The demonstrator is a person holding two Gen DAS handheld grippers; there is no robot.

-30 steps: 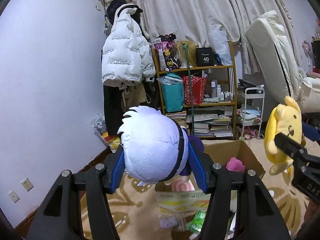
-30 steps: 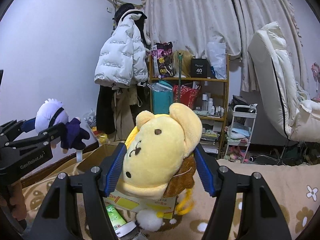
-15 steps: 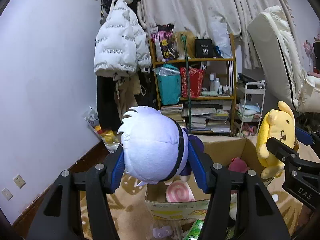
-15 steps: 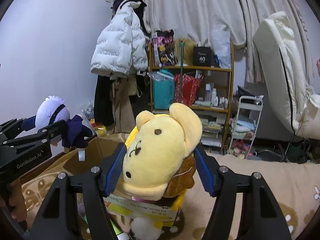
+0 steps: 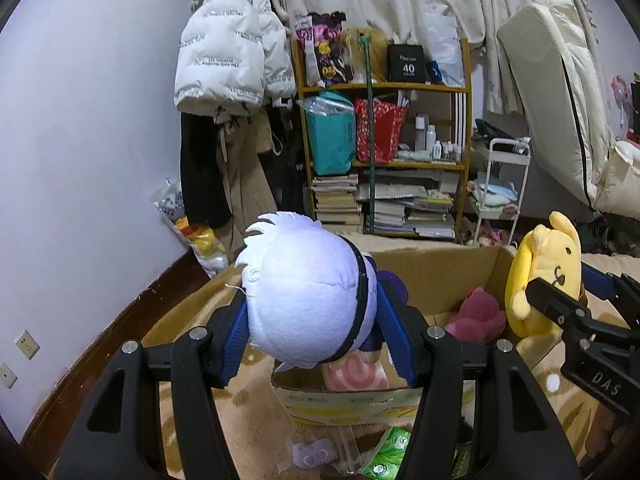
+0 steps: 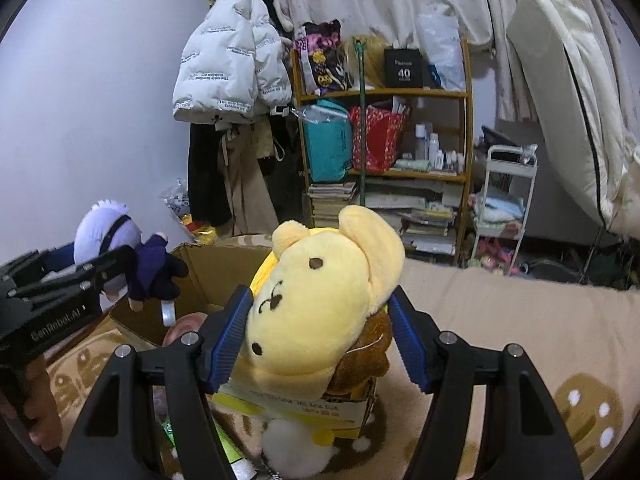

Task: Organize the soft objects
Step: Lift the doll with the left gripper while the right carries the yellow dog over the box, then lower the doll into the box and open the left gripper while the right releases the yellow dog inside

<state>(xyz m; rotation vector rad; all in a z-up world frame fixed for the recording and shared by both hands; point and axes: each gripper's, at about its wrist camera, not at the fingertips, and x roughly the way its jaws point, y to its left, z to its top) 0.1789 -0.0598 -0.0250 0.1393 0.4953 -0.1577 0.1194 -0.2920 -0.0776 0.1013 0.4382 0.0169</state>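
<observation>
My left gripper [image 5: 312,320] is shut on a white-haired doll in dark purple clothes [image 5: 304,296], held by its head above the near-left corner of an open cardboard box [image 5: 436,276]. My right gripper [image 6: 320,332] is shut on a yellow plush dog [image 6: 320,300], squeezed at the head, above the box's near-right corner. In the left wrist view the yellow plush dog [image 5: 540,272] hangs at the right. In the right wrist view the doll [image 6: 116,240] hangs at the left. Inside the box lie a magenta plush [image 5: 476,316] and a pink swirl cushion [image 5: 356,374].
The box stands on a tan patterned rug [image 6: 520,320]. A green packet [image 5: 386,458] and small litter lie in front of it. Behind are a crowded wooden shelf [image 5: 384,160], a white jacket on hooks [image 5: 228,48], a white trolley [image 5: 500,184] and an upright mattress [image 5: 560,92].
Both grippers, each still holding its toy, have come forward and down toward the box. The box now looks larger and its inside shows more.
</observation>
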